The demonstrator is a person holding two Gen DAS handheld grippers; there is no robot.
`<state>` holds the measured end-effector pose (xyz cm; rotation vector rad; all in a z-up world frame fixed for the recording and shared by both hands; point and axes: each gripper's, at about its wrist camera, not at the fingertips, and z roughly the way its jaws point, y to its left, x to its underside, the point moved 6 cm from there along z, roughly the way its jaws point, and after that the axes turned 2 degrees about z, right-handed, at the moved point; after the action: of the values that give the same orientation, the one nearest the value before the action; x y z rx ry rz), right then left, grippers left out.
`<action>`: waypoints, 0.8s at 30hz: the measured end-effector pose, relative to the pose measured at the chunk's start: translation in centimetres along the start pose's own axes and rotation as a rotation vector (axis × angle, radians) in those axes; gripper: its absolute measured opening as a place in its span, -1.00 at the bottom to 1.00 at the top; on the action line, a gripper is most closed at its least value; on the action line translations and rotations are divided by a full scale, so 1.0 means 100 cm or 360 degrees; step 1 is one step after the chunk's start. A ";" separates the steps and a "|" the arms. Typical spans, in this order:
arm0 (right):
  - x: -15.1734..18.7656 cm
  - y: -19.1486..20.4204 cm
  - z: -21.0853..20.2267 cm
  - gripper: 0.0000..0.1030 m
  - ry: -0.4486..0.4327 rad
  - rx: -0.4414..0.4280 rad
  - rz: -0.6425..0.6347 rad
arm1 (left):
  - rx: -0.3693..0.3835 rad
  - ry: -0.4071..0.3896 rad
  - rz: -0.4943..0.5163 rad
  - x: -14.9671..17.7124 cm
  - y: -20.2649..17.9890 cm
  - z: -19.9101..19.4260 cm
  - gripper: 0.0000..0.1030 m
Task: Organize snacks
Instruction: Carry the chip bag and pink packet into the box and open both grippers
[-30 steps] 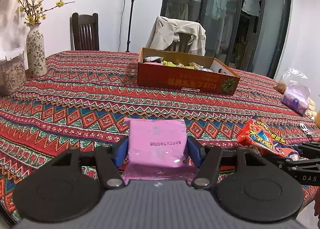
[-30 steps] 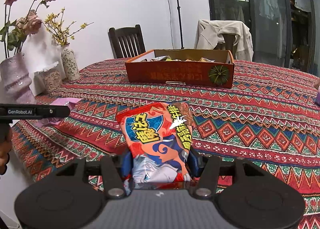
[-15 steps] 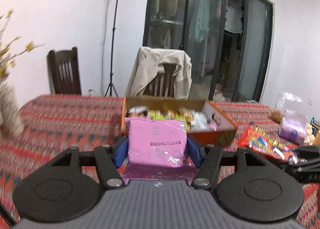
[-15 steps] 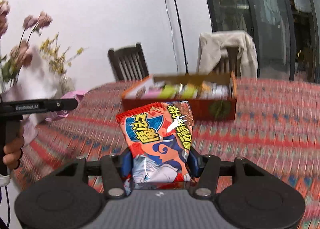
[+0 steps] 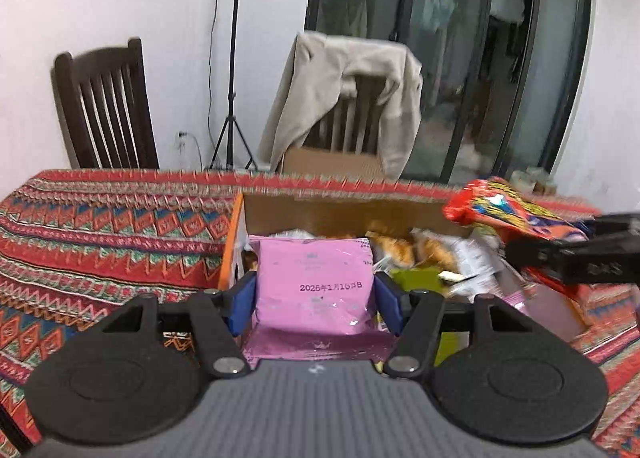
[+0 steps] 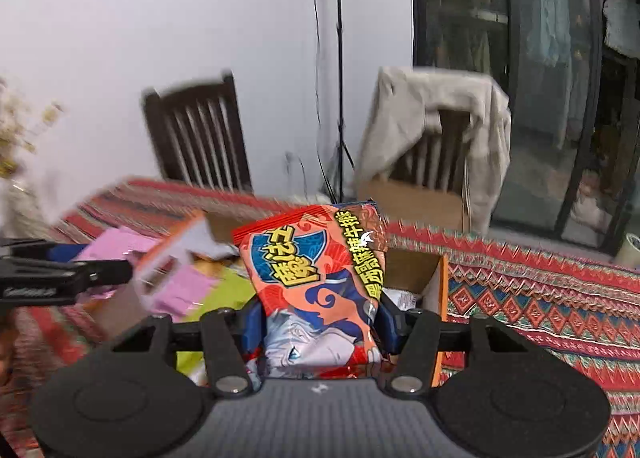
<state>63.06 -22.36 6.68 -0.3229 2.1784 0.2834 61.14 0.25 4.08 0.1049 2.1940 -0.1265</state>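
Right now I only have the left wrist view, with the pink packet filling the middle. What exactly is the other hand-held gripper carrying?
Observer: The right hand-held gripper is shut on a red-orange snack bag printed with yellow characters and a white-haired cartoon figure.
Operator: Is that bag over the box yet?
Observer: Yes, it is in front of the open cardboard box, near its orange right-hand wall.
Operator: Any free space on that side?
Observer: The corner by that wall looks barer; pink and green packets sit toward the left.
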 end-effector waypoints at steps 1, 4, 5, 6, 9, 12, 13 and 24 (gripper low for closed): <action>-0.001 -0.003 0.021 0.05 0.0053 0.0015 0.0009 | -0.0015 0.0022 0.0009 0.004 0.000 0.008 0.22; 0.003 -0.006 0.069 0.05 0.0165 0.0064 0.0005 | -0.0015 0.0074 0.0049 0.017 0.000 0.022 0.23; 0.006 -0.006 0.081 0.05 0.0194 0.0079 0.0003 | -0.0011 0.0080 0.0062 0.021 0.001 0.024 0.26; 0.012 -0.007 0.092 0.05 0.0227 0.0094 0.0000 | -0.0011 0.0075 0.0075 0.023 0.001 0.026 0.29; 0.023 -0.002 0.114 0.12 0.0304 0.0112 -0.0041 | -0.0015 0.0068 0.0072 0.024 0.005 0.025 0.36; 0.027 0.010 0.114 0.34 0.0280 0.0123 -0.0099 | 0.0006 0.0076 0.0032 0.020 0.008 0.024 0.41; 0.027 0.013 0.112 0.36 0.0277 0.0114 -0.0105 | 0.0000 0.0073 0.0027 0.019 0.009 0.023 0.41; 0.002 0.004 0.039 0.36 0.0145 0.0075 -0.0071 | 0.0011 0.0001 0.0100 -0.010 0.002 -0.044 0.58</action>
<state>65.77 -20.81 4.26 -0.3637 2.2609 0.1956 58.18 1.04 7.43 0.1775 2.1888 -0.0989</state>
